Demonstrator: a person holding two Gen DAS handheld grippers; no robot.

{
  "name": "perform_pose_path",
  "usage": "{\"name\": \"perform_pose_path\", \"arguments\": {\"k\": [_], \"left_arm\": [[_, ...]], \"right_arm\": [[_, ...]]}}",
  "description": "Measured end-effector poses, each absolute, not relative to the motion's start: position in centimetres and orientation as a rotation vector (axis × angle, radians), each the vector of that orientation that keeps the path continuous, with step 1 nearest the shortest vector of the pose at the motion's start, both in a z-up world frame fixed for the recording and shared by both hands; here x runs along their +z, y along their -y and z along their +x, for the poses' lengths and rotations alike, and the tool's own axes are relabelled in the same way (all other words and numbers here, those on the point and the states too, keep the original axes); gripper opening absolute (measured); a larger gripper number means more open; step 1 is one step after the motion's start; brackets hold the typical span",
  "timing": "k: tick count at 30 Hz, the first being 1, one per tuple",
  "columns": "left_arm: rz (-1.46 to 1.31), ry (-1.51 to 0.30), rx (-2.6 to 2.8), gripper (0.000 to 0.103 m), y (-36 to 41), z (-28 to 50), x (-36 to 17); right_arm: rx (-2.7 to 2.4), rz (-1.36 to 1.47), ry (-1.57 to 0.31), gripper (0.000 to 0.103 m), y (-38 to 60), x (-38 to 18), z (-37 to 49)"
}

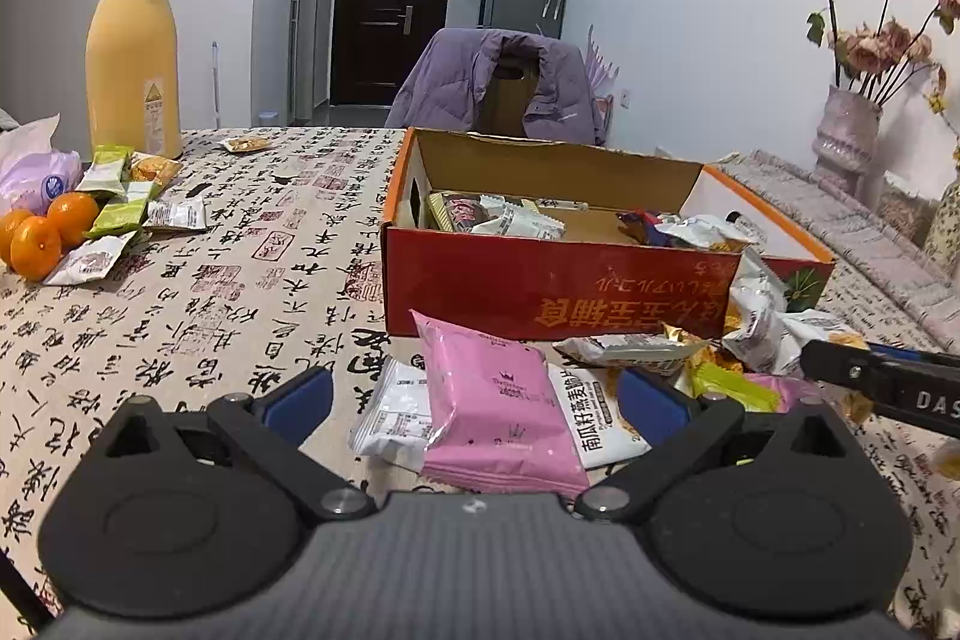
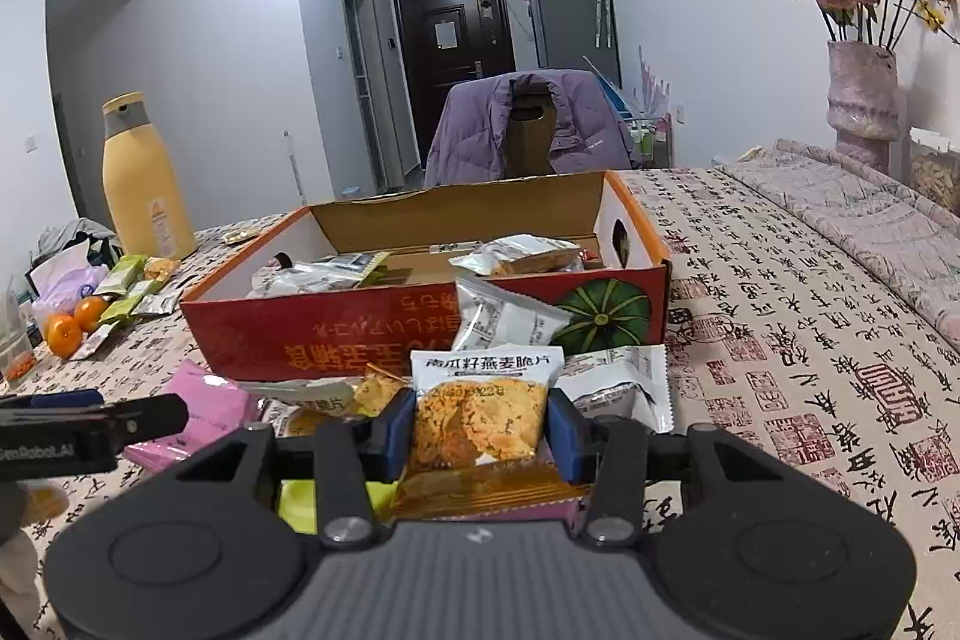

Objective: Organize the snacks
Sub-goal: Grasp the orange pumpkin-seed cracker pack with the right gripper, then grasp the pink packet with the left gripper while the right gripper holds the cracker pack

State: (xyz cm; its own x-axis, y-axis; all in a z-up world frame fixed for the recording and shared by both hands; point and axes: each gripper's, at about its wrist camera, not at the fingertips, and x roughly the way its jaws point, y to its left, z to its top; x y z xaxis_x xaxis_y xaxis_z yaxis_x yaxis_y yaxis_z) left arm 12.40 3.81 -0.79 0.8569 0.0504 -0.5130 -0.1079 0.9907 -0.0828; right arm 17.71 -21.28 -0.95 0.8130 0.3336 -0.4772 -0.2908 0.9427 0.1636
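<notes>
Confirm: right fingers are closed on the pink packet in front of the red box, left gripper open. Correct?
Not quite. The right gripper is closed on the orange oat-crisp packet, not a pink one; the right wrist view shows it. The pink packet lies loose on the table between the open left gripper's fingers, in front of the red box.

Left of the one red box (image 1: 558, 280): three oranges (image 1: 45, 232), one yellow bottle (image 1: 133, 52), three green packets (image 1: 120, 214). One vase (image 1: 846, 136) right of it.
</notes>
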Motion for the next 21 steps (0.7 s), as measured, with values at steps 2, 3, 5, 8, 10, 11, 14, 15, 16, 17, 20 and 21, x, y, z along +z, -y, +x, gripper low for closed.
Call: {"name": "perform_pose_path", "arguments": {"k": [2, 3, 5, 8, 10, 11, 14, 15, 16, 17, 20, 21], "left_arm": [[-0.094, -0.541, 0.085, 0.102, -3.5, 12.8, -0.9], [-0.084, -0.545, 0.089, 0.099, -3.4, 13.0, -0.9], [-0.067, -0.555, 0.098, 0.096, -3.0, 13.5, -1.1], [-0.04, -0.564, 0.105, 0.094, -2.5, 14.1, -1.4], [-0.012, -0.568, 0.119, 0.094, -2.0, 14.8, -1.7], [0.006, -0.577, 0.132, 0.094, -1.8, 15.4, -1.9], [0.023, -0.614, 0.154, 0.081, -1.6, 16.6, -2.5], [0.02, -0.625, 0.155, 0.077, -1.6, 16.9, -2.7], [0.013, -0.637, 0.155, 0.072, -1.6, 17.1, -3.0], [0.007, -0.646, 0.143, 0.067, -1.7, 17.2, -3.2], [0.018, -0.639, 0.137, 0.061, -1.5, 17.2, -3.3], [0.015, -0.639, 0.135, 0.06, -1.5, 17.3, -3.3]], "right_arm": [[0.334, 0.091, -0.526, 0.045, 21.5, -1.1, 17.8], [0.335, 0.093, -0.527, 0.045, 21.6, -1.1, 17.9], [0.335, 0.098, -0.528, 0.045, 21.6, -1.2, 17.9], [0.335, 0.101, -0.53, 0.045, 21.7, -1.4, 18.0], [0.335, 0.105, -0.532, 0.045, 21.9, -1.5, 18.1], [0.334, 0.107, -0.533, 0.045, 21.9, -1.5, 18.2], [0.337, 0.109, -0.535, 0.045, 21.9, -1.6, 18.2], [0.338, 0.109, -0.533, 0.045, 22.0, -1.6, 18.1], [0.338, 0.11, -0.531, 0.045, 22.1, -1.6, 18.1], [0.338, 0.11, -0.528, 0.045, 22.2, -1.7, 18.1], [0.336, 0.119, -0.52, 0.045, 22.5, -1.9, 18.1], [0.338, 0.121, -0.521, 0.045, 22.6, -2.1, 18.2]]}}
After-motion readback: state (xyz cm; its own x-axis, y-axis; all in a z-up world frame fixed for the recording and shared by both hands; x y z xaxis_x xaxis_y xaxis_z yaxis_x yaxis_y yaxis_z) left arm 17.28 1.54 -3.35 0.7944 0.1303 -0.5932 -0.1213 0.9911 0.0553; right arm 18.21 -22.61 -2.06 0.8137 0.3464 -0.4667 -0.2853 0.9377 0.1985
